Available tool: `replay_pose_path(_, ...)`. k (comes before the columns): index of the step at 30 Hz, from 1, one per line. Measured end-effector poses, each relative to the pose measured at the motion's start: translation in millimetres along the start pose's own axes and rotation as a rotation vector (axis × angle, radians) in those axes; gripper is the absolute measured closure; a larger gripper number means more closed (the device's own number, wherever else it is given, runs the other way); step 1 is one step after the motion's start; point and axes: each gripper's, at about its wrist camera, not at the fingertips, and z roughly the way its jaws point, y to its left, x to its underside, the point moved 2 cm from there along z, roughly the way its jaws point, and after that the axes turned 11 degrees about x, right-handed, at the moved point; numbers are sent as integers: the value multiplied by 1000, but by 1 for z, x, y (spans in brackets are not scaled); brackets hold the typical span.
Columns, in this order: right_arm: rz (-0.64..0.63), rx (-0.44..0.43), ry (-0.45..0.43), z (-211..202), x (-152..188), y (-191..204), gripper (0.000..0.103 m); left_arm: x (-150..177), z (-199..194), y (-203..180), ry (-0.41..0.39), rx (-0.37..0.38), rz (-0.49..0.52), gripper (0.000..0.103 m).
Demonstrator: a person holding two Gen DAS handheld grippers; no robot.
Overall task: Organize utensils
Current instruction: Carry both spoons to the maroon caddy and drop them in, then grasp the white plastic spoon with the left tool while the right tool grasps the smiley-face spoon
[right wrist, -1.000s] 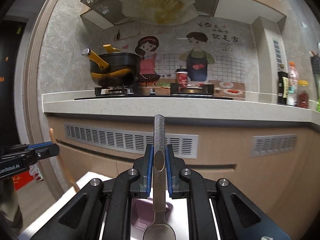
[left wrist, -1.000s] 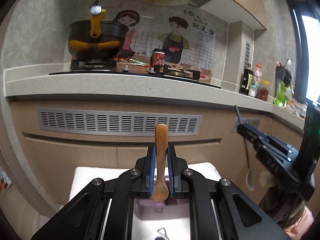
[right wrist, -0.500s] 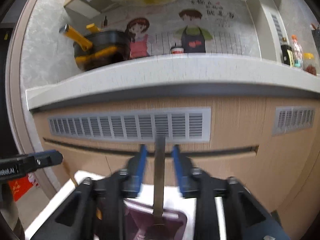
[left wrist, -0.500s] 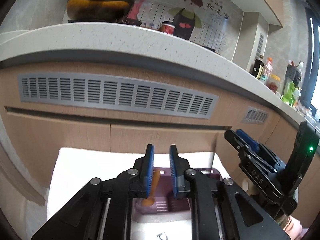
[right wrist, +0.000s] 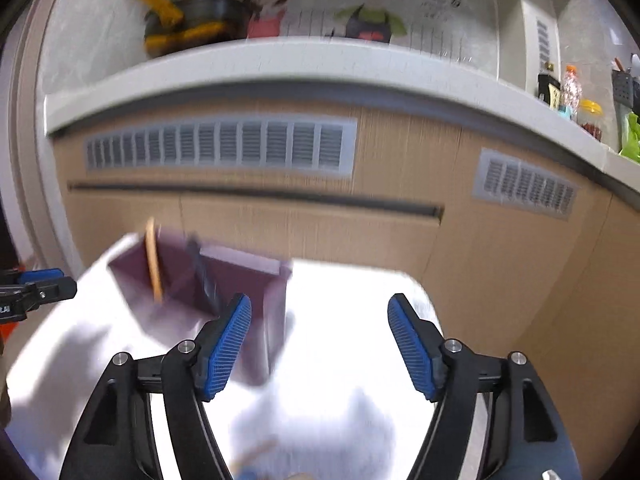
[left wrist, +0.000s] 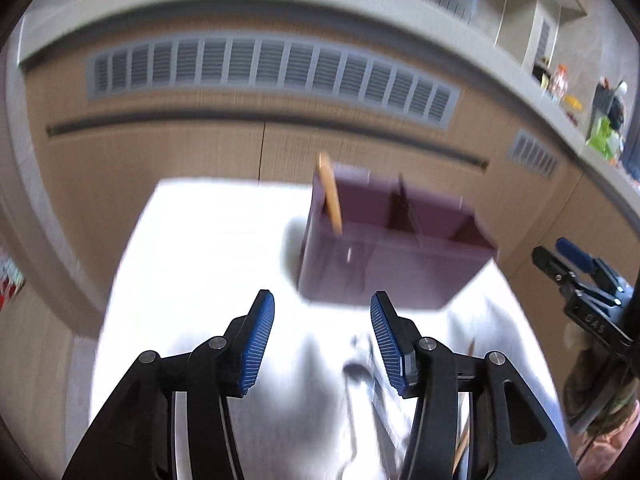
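Since both grippers' jaws have just been opening and nothing sits between the pads, the left gripper [left wrist: 322, 338] and the right gripper [right wrist: 320, 346] are each released and empty. The wooden spoon [left wrist: 330, 192] stands tilted in the leftmost compartment of the purple utensil holder [left wrist: 384, 276] on the white table [left wrist: 200, 248]. The remaining utensils [left wrist: 360, 376], blurred, lie just below the left gripper, long axes running roughly along its fingers, so the left hand looks nearer for the next pick.
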Motion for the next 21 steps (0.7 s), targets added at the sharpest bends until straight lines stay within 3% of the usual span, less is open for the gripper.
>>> replay_pose_path(6,-60,-28,104,-17,47,9,34,51,-10,0,64,-36,-53,48)
replay_pose_path(8,-80,-29,131,-23,58,12,30,64,-20,-1,61,-58,-54,37)
replay_pose_path(11,-104,-33,160,-34,76,16,20,80,-34,-3,63,-63,-55,35)
replay_pose_path(17,-122,-135,285,-49,109,37,20,101,-44,-5,92,-79,-40,32)
replay_pose_path(19,-122,-124,302,-45,114,47,21,106,-44,-2,98,-73,-58,32)
replay_pose_path(21,-89,-135,337,-36,115,52,38,108,-43,0,105,-81,-66,32)
